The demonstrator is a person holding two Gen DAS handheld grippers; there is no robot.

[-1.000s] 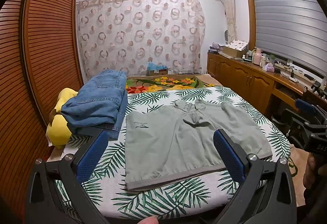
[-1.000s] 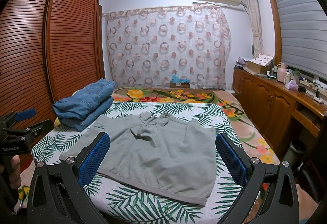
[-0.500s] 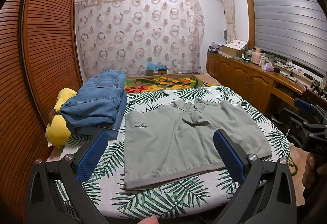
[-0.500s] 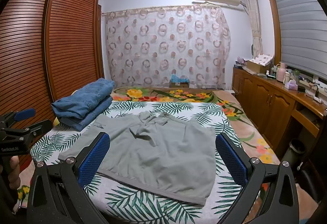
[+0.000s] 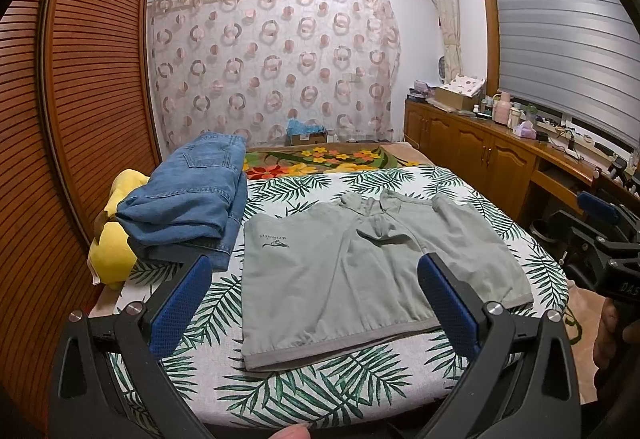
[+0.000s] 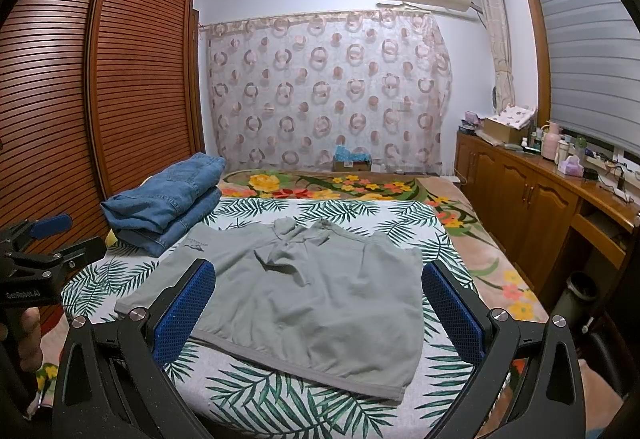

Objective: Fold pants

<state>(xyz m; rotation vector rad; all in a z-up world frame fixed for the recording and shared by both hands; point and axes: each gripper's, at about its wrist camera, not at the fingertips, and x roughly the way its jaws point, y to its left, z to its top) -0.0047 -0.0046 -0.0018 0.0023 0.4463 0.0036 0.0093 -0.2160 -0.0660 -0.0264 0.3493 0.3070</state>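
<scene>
At the far left a yellow plush toy (image 5: pixel 110 247) sits against the louvred wardrobe (image 5: pixel 80 119), with a stack of folded blue jeans (image 5: pixel 192 199) partly lying on it at the left side of the bed (image 5: pixel 320 391). Just right of the jeans, the grey-green pants (image 5: pixel 360 271) lie spread flat on the palm-leaf bedsheet, waistband toward the near edge and a small logo on the left leg. The left gripper (image 5: pixel 314 303) hovers before the bed's near edge, jaws wide and empty. The right gripper (image 6: pixel 318 303) hangs likewise, jaws wide, holding nothing. Along the right wall runs a cluttered wooden cabinet (image 5: pixel 480 155).
</scene>
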